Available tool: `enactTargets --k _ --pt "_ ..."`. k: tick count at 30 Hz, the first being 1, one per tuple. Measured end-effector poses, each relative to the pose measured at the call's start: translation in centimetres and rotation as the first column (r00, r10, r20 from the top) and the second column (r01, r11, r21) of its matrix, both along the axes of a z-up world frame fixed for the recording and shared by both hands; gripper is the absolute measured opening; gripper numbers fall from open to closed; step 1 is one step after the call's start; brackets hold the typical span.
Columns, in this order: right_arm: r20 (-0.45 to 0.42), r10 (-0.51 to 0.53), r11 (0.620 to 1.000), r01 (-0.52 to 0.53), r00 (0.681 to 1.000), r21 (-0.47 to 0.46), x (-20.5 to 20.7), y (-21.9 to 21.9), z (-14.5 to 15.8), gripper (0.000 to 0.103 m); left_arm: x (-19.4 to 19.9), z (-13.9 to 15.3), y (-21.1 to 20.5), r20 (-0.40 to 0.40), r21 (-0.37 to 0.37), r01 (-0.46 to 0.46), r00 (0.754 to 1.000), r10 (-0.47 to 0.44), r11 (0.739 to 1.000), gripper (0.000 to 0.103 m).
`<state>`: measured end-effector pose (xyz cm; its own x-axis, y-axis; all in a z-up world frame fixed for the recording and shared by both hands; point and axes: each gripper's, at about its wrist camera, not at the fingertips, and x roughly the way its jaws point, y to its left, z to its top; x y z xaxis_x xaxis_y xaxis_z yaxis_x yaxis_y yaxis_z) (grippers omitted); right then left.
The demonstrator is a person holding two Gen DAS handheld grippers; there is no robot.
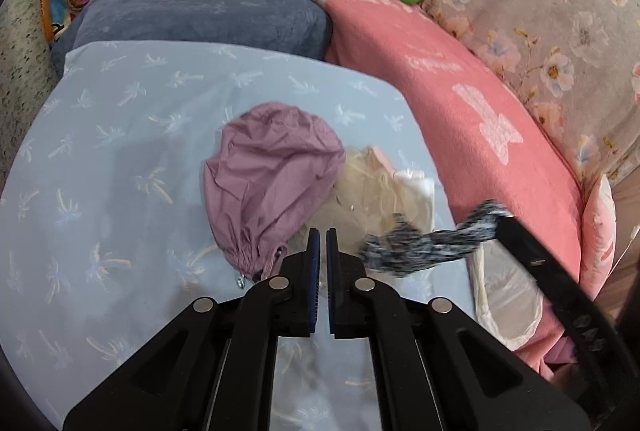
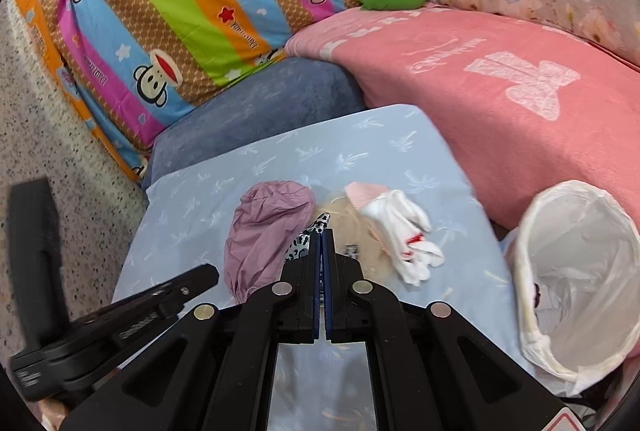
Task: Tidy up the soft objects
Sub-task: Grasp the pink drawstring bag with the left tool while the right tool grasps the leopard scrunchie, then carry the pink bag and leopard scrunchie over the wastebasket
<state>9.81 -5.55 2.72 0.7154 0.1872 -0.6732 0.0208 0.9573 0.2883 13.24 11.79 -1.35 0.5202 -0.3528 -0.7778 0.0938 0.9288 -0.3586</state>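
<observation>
Above the pale blue pillow (image 2: 400, 151) my right gripper (image 2: 322, 231) tilts downward, clamped on a black-and-white patterned cloth (image 1: 416, 243) that stretches left to right. My left gripper (image 1: 320, 235) is closed, empty, beside the mauve pouch (image 1: 272, 183).

Left claw (image 1: 320, 231): two matte black moulded arms, each a pair of linkage bars with triangular cut-outs, joined by four round silver pivot pins set in a row behind the fingers (image 1: 314, 251), whose inner faces carry thin ribbed blue pads. Right claw (image 2: 322, 235): the same black linkage, silver pins and blue pads. Seen from the right claw, the left claw's side bears faint embossed lettering, too small to read, and a small screw.
</observation>
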Motion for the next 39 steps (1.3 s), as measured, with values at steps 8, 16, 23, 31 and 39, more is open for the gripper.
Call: enactTargets --k 8,16,23,31,39 --pt "-0.014 -0.058 0.998 0.058 0.998 0.005 -2.5 -2.3 -0.9 0.001 1.5 -5.6 0.8 -0.047 0.117 -0.059 0.997 0.065 0.991 0.061" --pt "-0.043 -0.066 0.998 0.067 0.997 0.008 -2.9 -2.7 -2.2 0.001 2.7 -7.9 1.4 -0.096 0.076 -0.067 0.993 0.075 0.995 0.029" --pt "-0.042 -0.066 0.998 0.067 0.997 0.014 -3.3 -2.7 -2.2 0.001 1.3 -6.7 1.4 -0.083 0.074 -0.052 0.995 0.058 0.996 0.017" --pt "-0.006 -0.08 0.997 0.08 0.997 0.025 -4.3 -3.5 -0.8 0.001 -1.3 -1.0 0.2 0.017 0.047 -0.032 0.999 0.032 0.998 0.016" --pt "0.054 -0.124 0.992 0.123 0.991 0.035 -6.2 -5.8 1.5 0.001 -2.9 4.8 -3.1 0.136 0.015 0.04 0.99 -0.041 0.999 0.015"
